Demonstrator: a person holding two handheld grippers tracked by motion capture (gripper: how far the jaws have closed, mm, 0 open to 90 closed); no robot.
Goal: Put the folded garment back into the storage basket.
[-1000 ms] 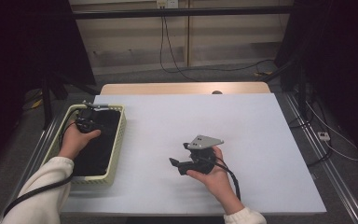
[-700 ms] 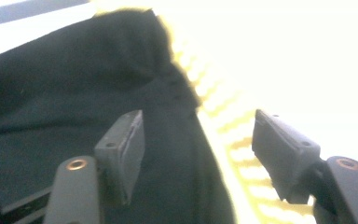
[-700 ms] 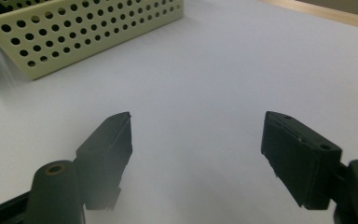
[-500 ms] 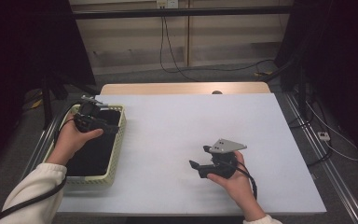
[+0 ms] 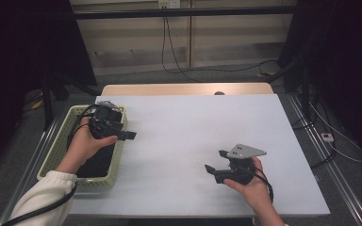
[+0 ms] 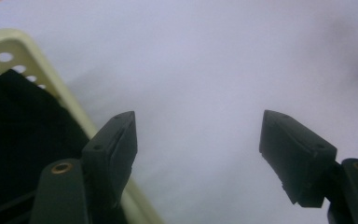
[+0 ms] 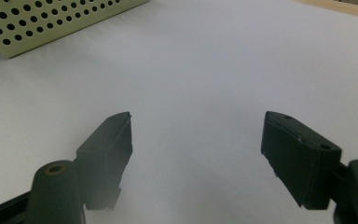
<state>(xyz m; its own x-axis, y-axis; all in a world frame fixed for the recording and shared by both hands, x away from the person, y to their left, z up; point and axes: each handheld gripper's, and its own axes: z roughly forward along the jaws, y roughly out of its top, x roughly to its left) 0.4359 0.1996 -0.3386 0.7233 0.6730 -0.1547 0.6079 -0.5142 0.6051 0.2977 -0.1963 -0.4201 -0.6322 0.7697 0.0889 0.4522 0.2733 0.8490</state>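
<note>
A pale green perforated basket (image 5: pixel 56 155) stands at the table's left, with something flat and black (image 5: pixel 96 162) lying in it. My left gripper (image 5: pixel 125 131) hovers over the basket's right rim, pointing toward the table's middle. Its jaws have just been opening, and nothing is between them. In the left gripper view the left gripper (image 6: pixel 198 126) stands wide, with the basket rim (image 6: pixel 37 79) and the black thing (image 6: pixel 18 130) at the left. My right gripper (image 5: pixel 215 160) is low over the white table near the front right, open and empty. In the right gripper view the right gripper (image 7: pixel 198 123) faces the basket wall (image 7: pixel 51 18).
The white tabletop (image 5: pixel 193 127) stretches between the two grippers. A wooden strip (image 5: pixel 184 89) runs along its far edge. Cables lie on the floor behind and to the right of the table.
The left hand rose from inside the basket and moved right to its right rim, jaws opening. The right hand slid to the right along the table's front.
</note>
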